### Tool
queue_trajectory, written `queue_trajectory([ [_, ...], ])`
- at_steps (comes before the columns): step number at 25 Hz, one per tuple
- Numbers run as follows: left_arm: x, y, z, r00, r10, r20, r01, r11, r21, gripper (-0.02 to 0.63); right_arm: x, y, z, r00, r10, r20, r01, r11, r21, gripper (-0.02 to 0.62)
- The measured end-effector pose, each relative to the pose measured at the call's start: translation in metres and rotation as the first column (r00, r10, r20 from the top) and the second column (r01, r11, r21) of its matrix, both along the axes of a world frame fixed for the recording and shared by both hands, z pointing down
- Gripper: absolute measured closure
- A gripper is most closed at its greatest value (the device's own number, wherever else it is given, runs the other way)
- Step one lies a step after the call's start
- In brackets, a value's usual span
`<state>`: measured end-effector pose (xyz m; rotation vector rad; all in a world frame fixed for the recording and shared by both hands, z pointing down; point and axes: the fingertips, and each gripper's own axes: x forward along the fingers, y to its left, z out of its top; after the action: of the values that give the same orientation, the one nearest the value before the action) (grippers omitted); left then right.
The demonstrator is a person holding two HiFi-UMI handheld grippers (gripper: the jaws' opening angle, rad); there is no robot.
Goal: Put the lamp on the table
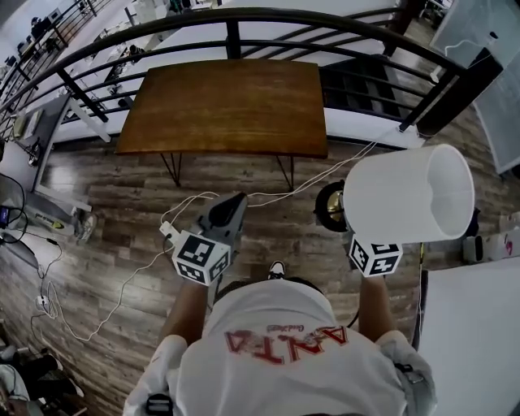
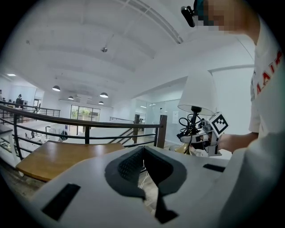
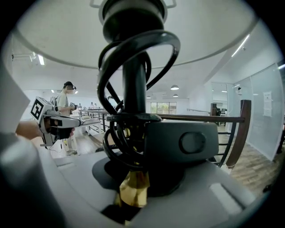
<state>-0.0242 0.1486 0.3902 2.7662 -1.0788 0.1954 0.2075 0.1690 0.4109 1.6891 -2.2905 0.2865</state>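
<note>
**Lamp** (image 1: 410, 192): white drum shade, dark stem, brass foot. It is carried in the air over the wooden floor (image 1: 114, 203), to the right of the table and short of its near edge, not resting on it. In the head view the shade is tipped, its open end turned to the right, and the brass foot shows just left of it. A black cord (image 3: 109, 75) is looped round the stem.

**Right hand-held gripper** (image 3: 140, 178): jaws clamped on the lamp's lower stem, the brass part showing between them.

**Left hand-held gripper** (image 1: 237, 198): jaws together at the tips, nothing between them. It is held out over the floor, pointing toward the table and well apart from the lamp.

**Table** (image 1: 227, 106): brown wooden top on thin dark legs, set against a black railing (image 1: 244, 15).

**White cable** (image 1: 195, 199): lies on the floor in front of the table.

**Person**: white shirt (image 1: 284, 357) with red lettering, standing before the table, one gripper in each hand.
</note>
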Motion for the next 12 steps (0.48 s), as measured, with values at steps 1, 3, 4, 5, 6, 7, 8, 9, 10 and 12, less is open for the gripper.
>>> queue_trajectory([
  [1, 0.004, -0.006, 0.002, 1.0, -0.003, -0.002, 0.003, 1.0, 0.0, 0.597, 0.005, -0.007, 0.001, 1.0, -0.003, -0.004, 0.003, 1.0, 0.001, 0.509],
  [3, 0.012, -0.017, 0.005, 1.0, -0.006, -0.002, 0.006, 1.0, -0.001, 0.597, 0.014, -0.021, 0.003, 1.0, -0.004, -0.007, 0.004, 1.0, 0.002, 0.509],
  [4, 0.016, -0.023, 0.006, 1.0, -0.007, 0.0, 0.007, 1.0, -0.004, 0.597, 0.018, -0.027, 0.004, 1.0, -0.003, -0.006, 0.003, 1.0, 0.001, 0.509],
  [5, 0.02, -0.028, 0.007, 1.0, -0.008, 0.002, 0.008, 1.0, -0.007, 0.597, 0.022, -0.033, 0.004, 1.0, -0.002, -0.003, 0.002, 1.0, -0.002, 0.509],
  [6, 0.023, -0.034, 0.008, 1.0, -0.009, 0.002, 0.009, 1.0, -0.01, 0.597, 0.025, -0.039, 0.005, 1.0, -0.002, 0.001, 0.002, 1.0, -0.005, 0.509],
  [7, 0.025, -0.041, 0.008, 1.0, -0.01, 0.002, 0.01, 1.0, -0.013, 0.597, 0.028, -0.045, 0.006, 1.0, -0.003, 0.004, 0.003, 1.0, -0.007, 0.509],
  [8, 0.027, -0.047, 0.009, 1.0, -0.012, 0.002, 0.012, 1.0, -0.014, 0.597, 0.03, -0.052, 0.006, 1.0, -0.003, 0.007, 0.003, 1.0, -0.009, 0.509],
  [9, 0.028, -0.054, 0.01, 1.0, -0.013, 0.002, 0.013, 1.0, -0.016, 0.597, 0.031, -0.058, 0.007, 1.0, -0.003, 0.009, 0.004, 1.0, -0.011, 0.509],
  [10, 0.029, -0.06, 0.012, 1.0, -0.015, 0.0, 0.015, 1.0, -0.019, 0.597, 0.032, -0.064, 0.009, 1.0, -0.003, 0.01, 0.003, 1.0, -0.013, 0.509],
  [12, 0.031, -0.074, 0.016, 1.0, -0.015, -0.01, 0.014, 1.0, -0.024, 0.597, 0.032, -0.075, 0.012, 1.0, -0.003, 0.011, 0.003, 1.0, -0.02, 0.509],
])
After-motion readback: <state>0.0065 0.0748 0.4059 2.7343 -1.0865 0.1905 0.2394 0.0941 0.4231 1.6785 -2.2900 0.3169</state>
